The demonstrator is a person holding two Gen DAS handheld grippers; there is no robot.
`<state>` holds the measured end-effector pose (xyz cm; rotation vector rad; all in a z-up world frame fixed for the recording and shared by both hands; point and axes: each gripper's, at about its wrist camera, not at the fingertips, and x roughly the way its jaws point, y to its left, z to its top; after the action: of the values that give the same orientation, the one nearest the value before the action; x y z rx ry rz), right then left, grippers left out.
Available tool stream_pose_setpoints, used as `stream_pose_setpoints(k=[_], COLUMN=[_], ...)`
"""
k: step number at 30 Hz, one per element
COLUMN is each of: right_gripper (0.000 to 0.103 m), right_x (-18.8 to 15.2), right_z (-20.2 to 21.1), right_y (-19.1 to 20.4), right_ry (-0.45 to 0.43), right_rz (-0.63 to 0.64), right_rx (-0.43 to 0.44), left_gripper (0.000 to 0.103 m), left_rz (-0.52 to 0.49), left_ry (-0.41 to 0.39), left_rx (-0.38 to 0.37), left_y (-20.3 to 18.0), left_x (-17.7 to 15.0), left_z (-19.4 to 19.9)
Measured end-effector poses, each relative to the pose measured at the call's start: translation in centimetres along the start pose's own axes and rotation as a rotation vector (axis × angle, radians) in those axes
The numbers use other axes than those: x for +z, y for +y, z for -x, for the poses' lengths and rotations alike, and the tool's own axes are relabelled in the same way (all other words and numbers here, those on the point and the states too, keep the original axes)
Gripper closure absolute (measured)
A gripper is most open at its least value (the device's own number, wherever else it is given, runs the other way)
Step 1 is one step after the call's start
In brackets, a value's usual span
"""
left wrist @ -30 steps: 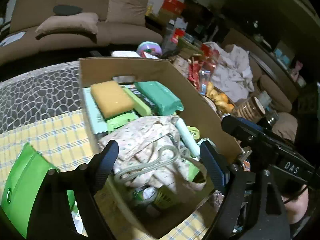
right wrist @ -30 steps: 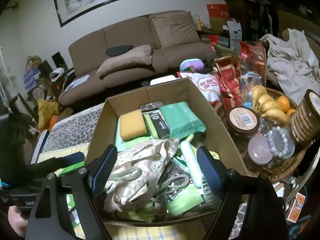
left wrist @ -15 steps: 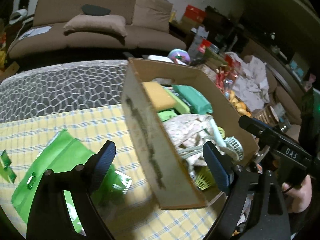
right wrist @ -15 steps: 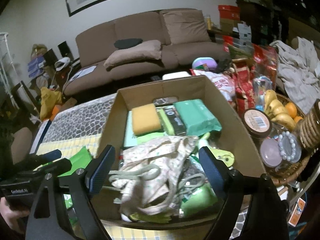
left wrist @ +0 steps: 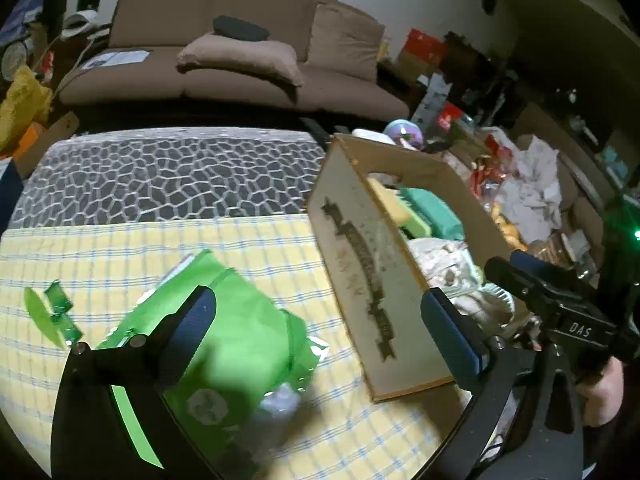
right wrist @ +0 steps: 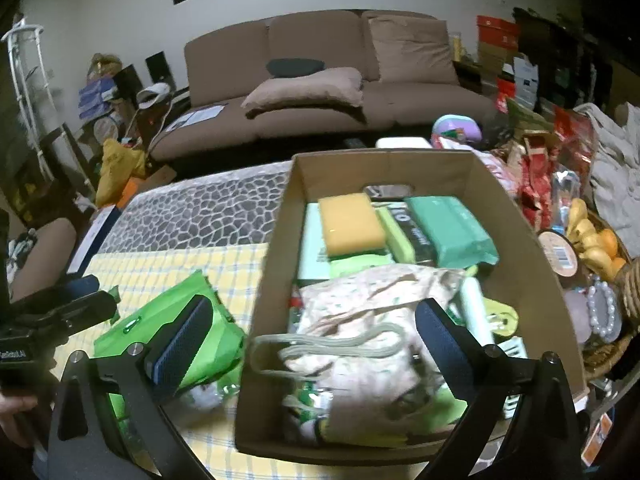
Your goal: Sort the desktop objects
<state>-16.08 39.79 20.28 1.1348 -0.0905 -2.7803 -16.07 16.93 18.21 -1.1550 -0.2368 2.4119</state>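
Left wrist view: the left hand-held gripper, its jaws opening wide with nothing pressed between the blue ribbed pads, points steeply down over the surface, which is covered by a yellow checked cloth and, farther back, a dark mat with a pale cracked-stone pattern. A glossy green plastic bag, crumpled and blurred, lies flat beneath the left finger. Beside it stands a rectangular cardboard box, its outer wall streaked with torn tape residue; the right finger overlaps this wall.

Right wrist view: the right hand-held gripper, jaws likewise opening and gripping nothing, hangs over the box's near end. Inside the box lie a yellow sponge block, a green soft-wrapped packet, and a floral fabric pouch with looped cord handles, directly between the fingers but untouched. The items under the pouch are blurred and hard to identify. A person's hand holding the other gripper is cut off at the left edge. A brown sofa stands behind.
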Motion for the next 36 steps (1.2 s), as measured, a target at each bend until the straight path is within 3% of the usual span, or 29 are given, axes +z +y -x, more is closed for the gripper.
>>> stream_pose_setpoints(k=[9, 18, 28, 36], right_gripper=[0.001, 0.001, 0.001, 0.001], right_x=[-0.9, -3.0, -6.7, -10.7], right_z=[-0.5, -2.1, -5.8, -8.9], right_y=[4.0, 10.7, 15.7, 16.1], right_ry=[-0.018, -0.016, 0.07, 0.132], right_rz=[0.028, 0.127, 0.195, 0.158], right_rx=[0.079, 0.135, 0.155, 0.14], left_gripper=[0.0, 0.0, 0.0, 0.0], left_rz=[0.029, 0.097, 0.149, 0.161], left_ry=[-0.018, 0.031, 0.062, 0.081], left_rx=[0.102, 0.216, 0.282, 0.31], left_y=[4.2, 10.8, 15.8, 17.8], left_x=[-2.3, -7.3, -11.9, -14.8], left_z=[3.0, 4.6, 5.4, 4.3])
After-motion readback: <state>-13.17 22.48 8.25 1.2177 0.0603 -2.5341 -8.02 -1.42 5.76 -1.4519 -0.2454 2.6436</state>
